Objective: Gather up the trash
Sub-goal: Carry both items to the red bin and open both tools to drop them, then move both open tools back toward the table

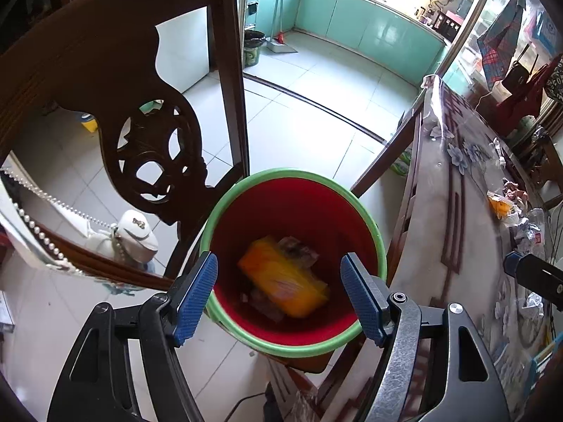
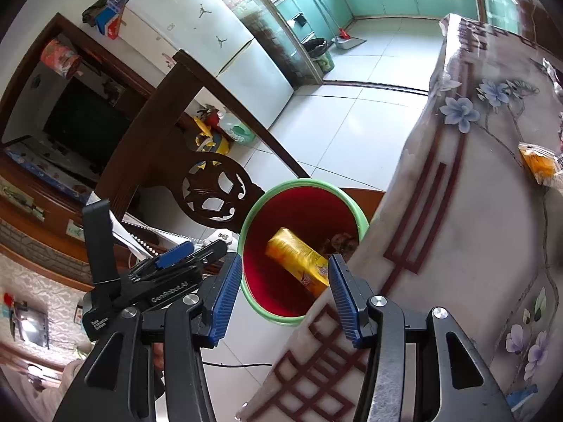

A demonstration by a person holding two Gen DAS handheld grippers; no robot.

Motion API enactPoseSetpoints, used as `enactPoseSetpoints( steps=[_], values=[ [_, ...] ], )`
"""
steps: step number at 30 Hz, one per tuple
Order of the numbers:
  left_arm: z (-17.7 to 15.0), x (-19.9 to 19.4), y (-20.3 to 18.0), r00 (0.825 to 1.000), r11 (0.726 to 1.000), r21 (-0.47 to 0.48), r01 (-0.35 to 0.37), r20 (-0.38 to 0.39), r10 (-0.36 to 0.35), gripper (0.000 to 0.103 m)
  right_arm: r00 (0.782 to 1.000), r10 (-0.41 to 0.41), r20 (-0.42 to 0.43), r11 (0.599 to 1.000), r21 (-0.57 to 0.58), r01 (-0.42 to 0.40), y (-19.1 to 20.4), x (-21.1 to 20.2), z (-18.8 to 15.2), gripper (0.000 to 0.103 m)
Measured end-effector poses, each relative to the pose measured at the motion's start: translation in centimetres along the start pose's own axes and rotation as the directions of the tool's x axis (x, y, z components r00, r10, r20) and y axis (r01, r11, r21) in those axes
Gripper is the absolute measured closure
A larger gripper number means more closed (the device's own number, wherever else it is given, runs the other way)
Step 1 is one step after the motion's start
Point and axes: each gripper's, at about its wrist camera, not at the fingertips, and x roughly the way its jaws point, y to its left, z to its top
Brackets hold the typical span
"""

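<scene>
An orange-yellow packet point(image 1: 283, 278) lies inside the red bin point(image 1: 267, 207) with the green rim, which stands on the floor between a carved dark chair point(image 1: 147, 147) and the edge of the flower-patterned tabletop point(image 1: 468, 232). The packet's long axis runs on a slant, from the far left down to the near right in the left wrist view; it looks blurred there, resting over darker scraps at the bottom. The left hand-held gripper point(image 1: 278, 295) hovers above the bin mouth with its blue pads wide apart and nothing between them; the packet sits below, in the gap. The right hand-held gripper point(image 2: 279, 299) stands partly open and empty at the tabletop edge, with the bin just beyond it. More crumpled wrappers point(image 1: 510, 207) lie on the tabletop to the far right.
</scene>
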Motion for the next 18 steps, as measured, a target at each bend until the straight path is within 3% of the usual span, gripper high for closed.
enactPoseSetpoints(
  steps=[11,15,18],
  values=[
    [-1.6,-2.4,-4.3,0.999,0.999,0.043,0.022,0.029,-0.023,0.031,0.994,-0.071,0.085,0.997,0.014,0.07,-3.6,-5.6,-1.6,0.054],
    [-2.1,-3.2,-6.8,0.998,0.997,0.073,0.036,0.043,-0.04,0.031,0.981,-0.148,0.124,0.989,0.014,0.147,-6.5,-9.5,-2.8,0.054],
    [-2.8,-3.9,-9.4,0.997,0.992,0.114,0.059,0.052,-0.065,0.031,0.956,-0.252,0.149,0.967,0.0,0.255,-9.9,-13.2,-3.9,0.054]
  ],
)
